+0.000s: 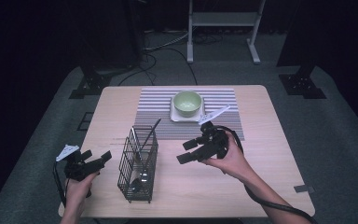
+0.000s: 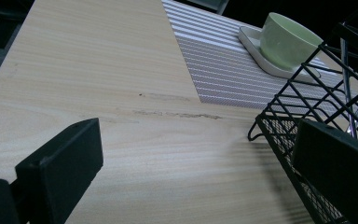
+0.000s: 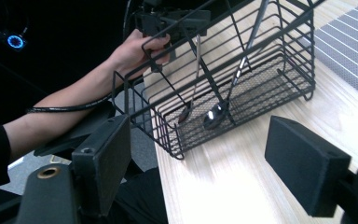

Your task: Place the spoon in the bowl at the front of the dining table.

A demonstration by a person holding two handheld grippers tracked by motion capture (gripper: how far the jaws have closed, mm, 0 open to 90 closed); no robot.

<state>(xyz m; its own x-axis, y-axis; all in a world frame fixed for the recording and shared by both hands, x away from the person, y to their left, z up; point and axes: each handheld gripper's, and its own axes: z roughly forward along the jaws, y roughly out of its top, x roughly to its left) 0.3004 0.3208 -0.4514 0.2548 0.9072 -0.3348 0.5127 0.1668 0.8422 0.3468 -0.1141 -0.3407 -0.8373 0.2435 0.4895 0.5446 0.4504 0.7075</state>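
Both grippers, left (image 1: 96, 158) & right (image 1: 189, 150), jaws wide open, empty, flanking wire basket (image 1: 139, 163).

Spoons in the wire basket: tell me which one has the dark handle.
The spoon with the bigger bowl, nearer the striped mat; its handle looks dark, while the other spoon has a shiny silver handle.

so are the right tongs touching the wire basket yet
Apart. The high view shows bare table between the open right tongs and the wire basket; nothing sits between the jaws.
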